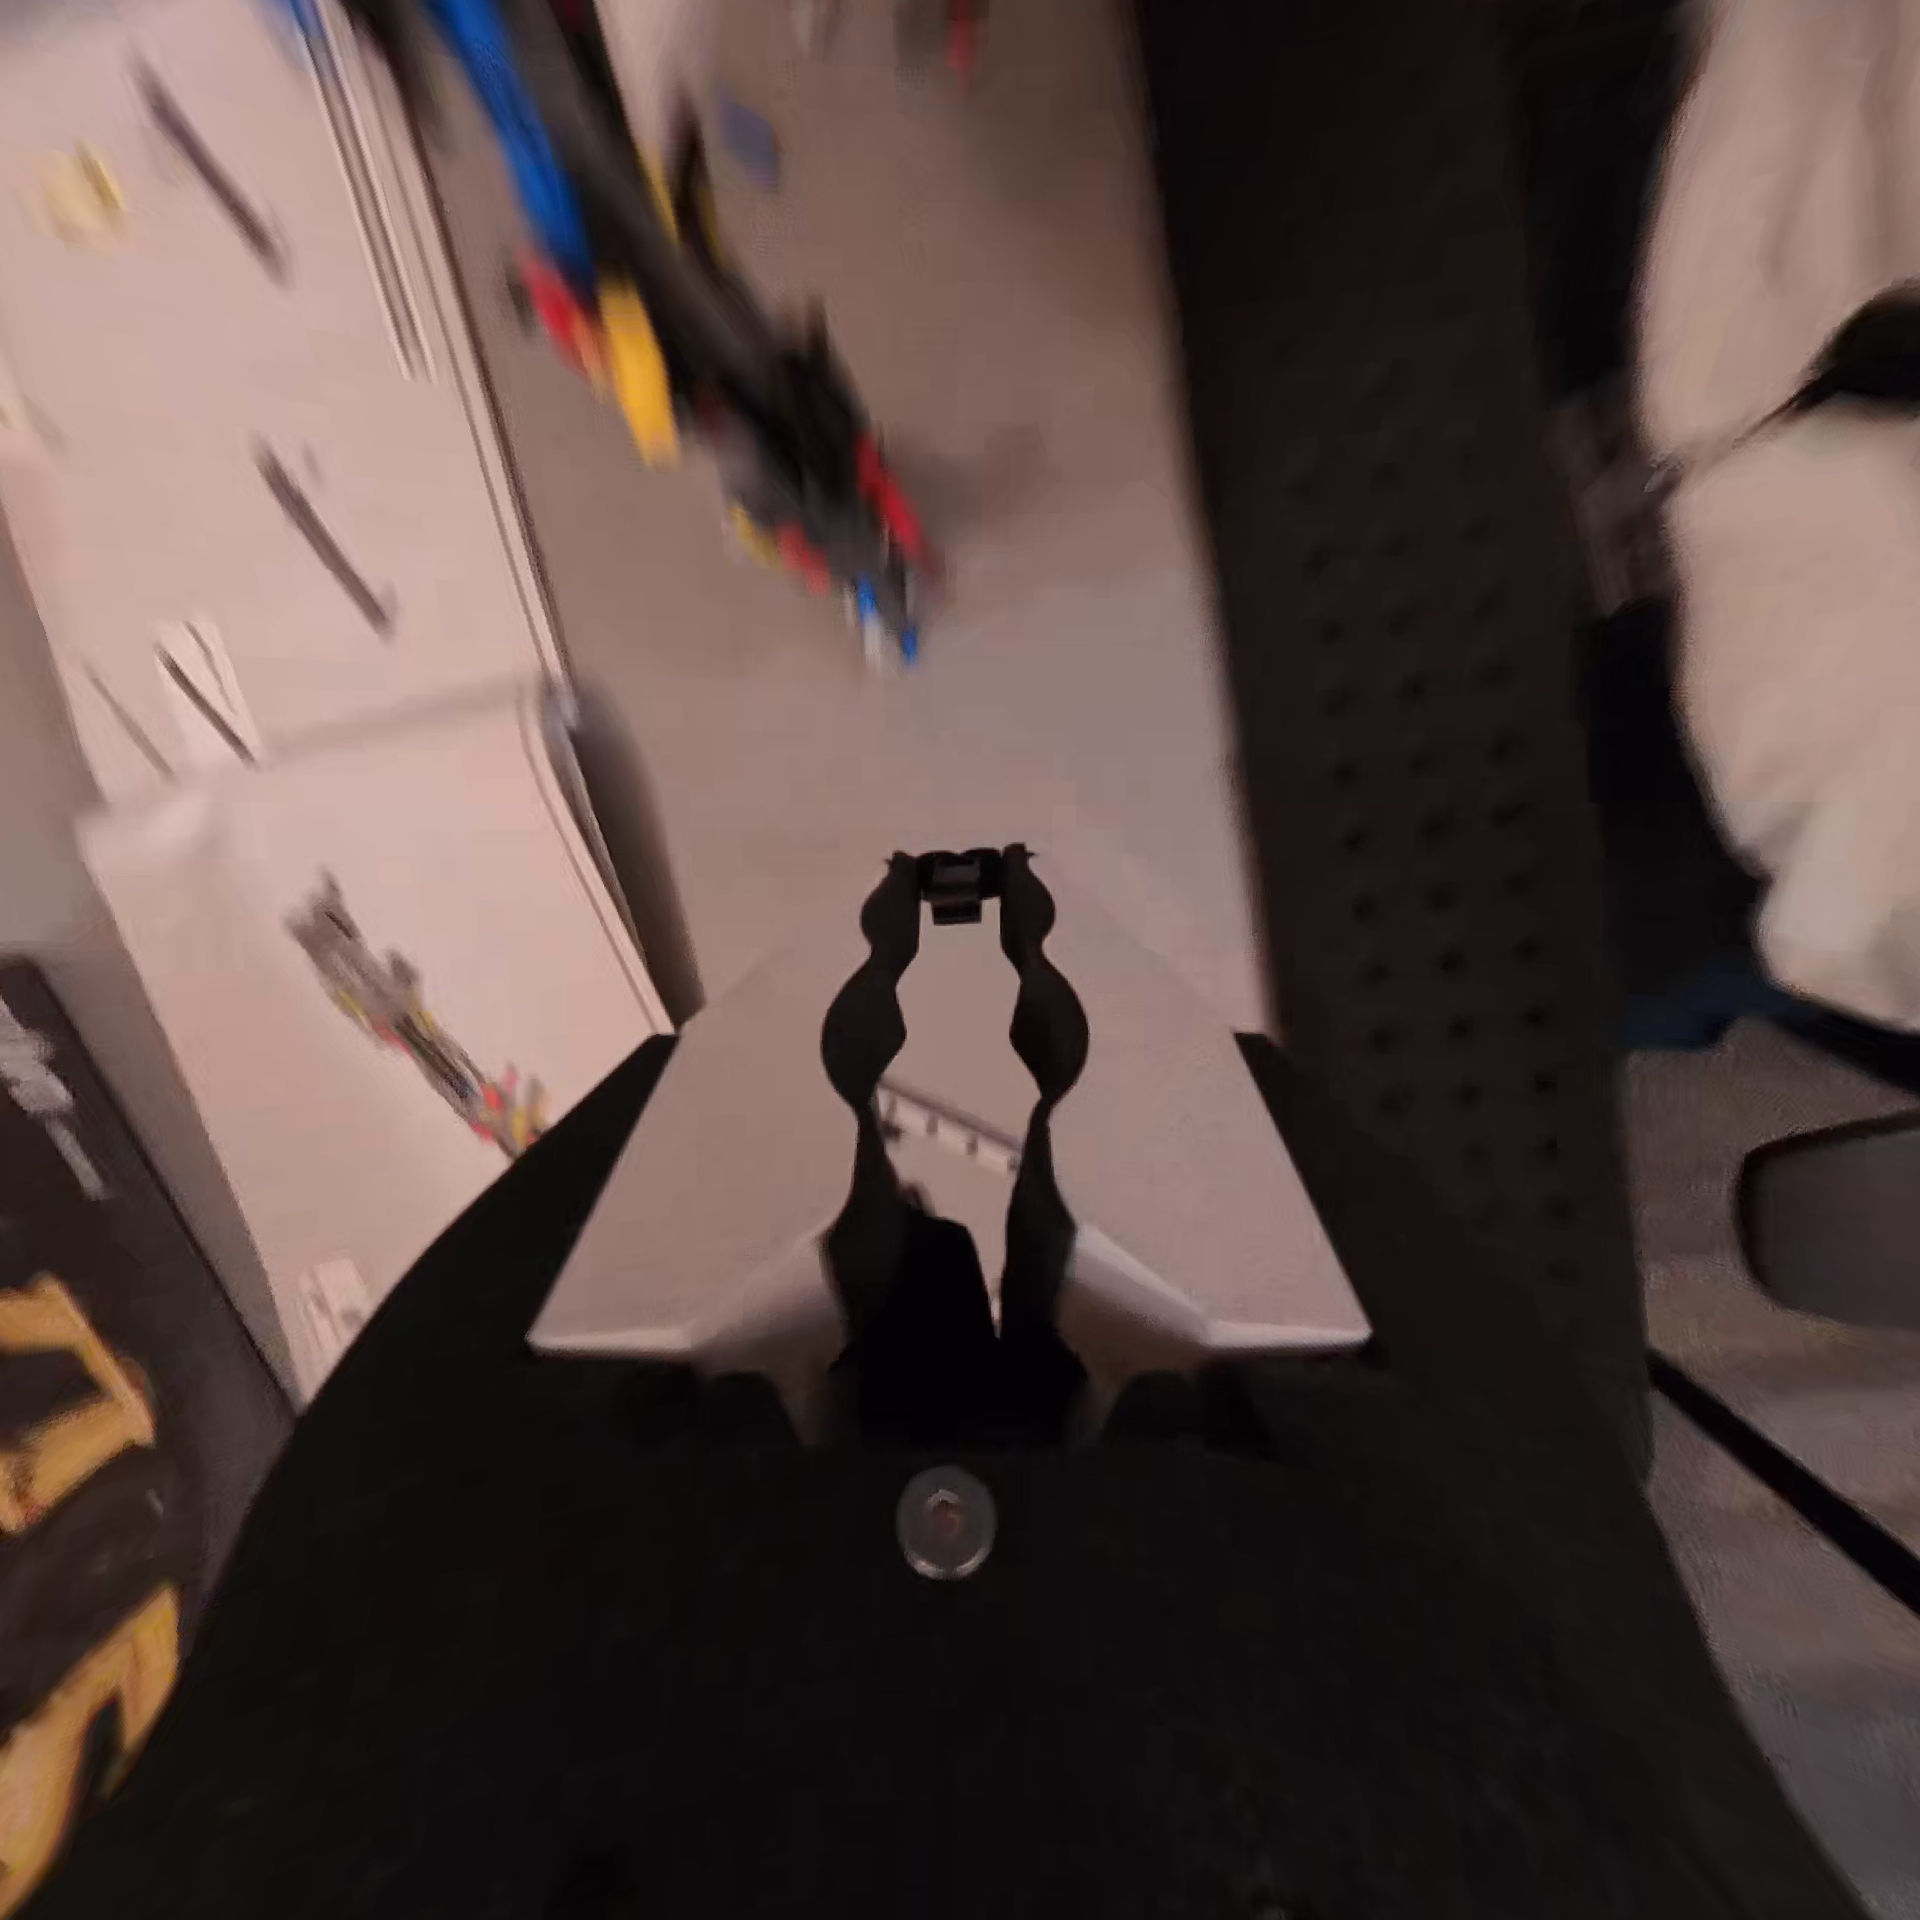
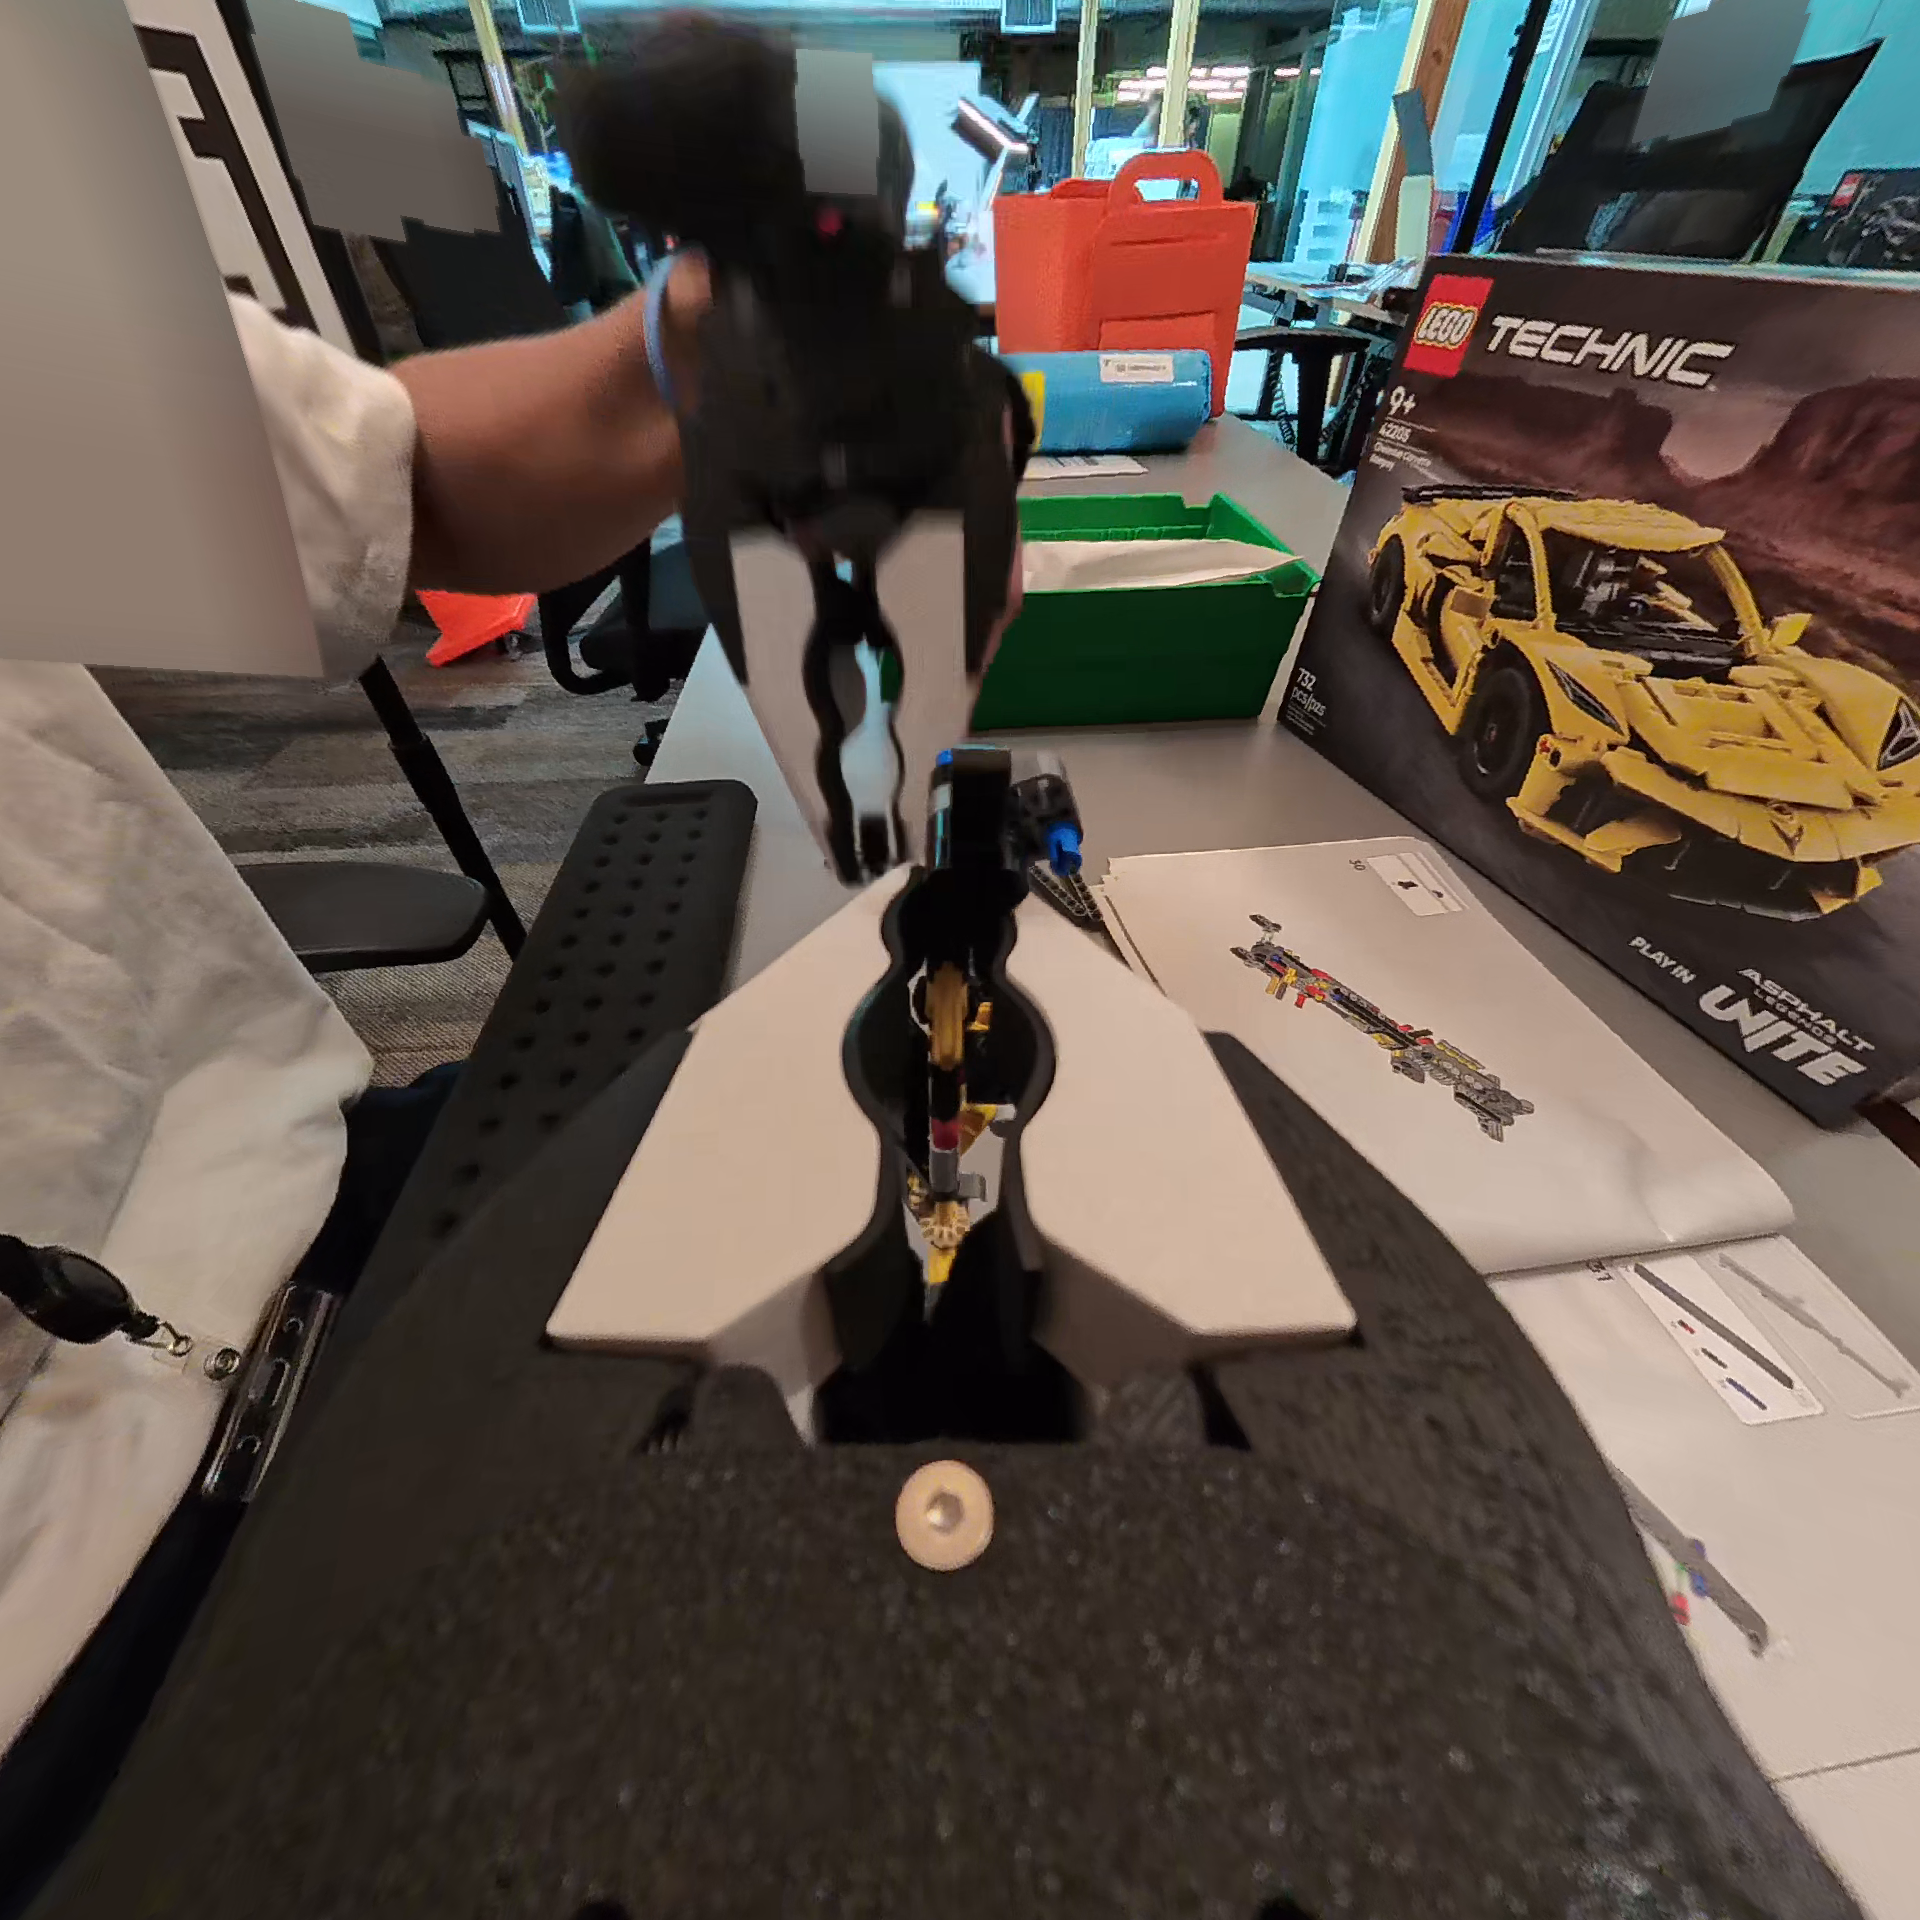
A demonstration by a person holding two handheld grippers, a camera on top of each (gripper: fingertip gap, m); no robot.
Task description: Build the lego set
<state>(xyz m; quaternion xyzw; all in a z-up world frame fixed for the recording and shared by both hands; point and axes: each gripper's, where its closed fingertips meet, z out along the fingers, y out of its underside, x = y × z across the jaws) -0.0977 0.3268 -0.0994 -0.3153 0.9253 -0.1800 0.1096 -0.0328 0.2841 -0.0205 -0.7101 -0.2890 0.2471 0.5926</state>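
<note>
Chassis (image 2: 951, 1060) is partly built, clamped in right gripper (image 2: 951, 894); left gripper (image 1: 958, 868) pinches a black piece (image 1: 951, 888) not yet fitted.

Printed lettering is showing on the big dark cardboard box with a yellow car picture (image 2: 1621, 665): a red logo, white words and small numbers. Left of the box, an open white paper booklet (image 2: 1434, 1039) is showing tiny, illegible print.
</note>
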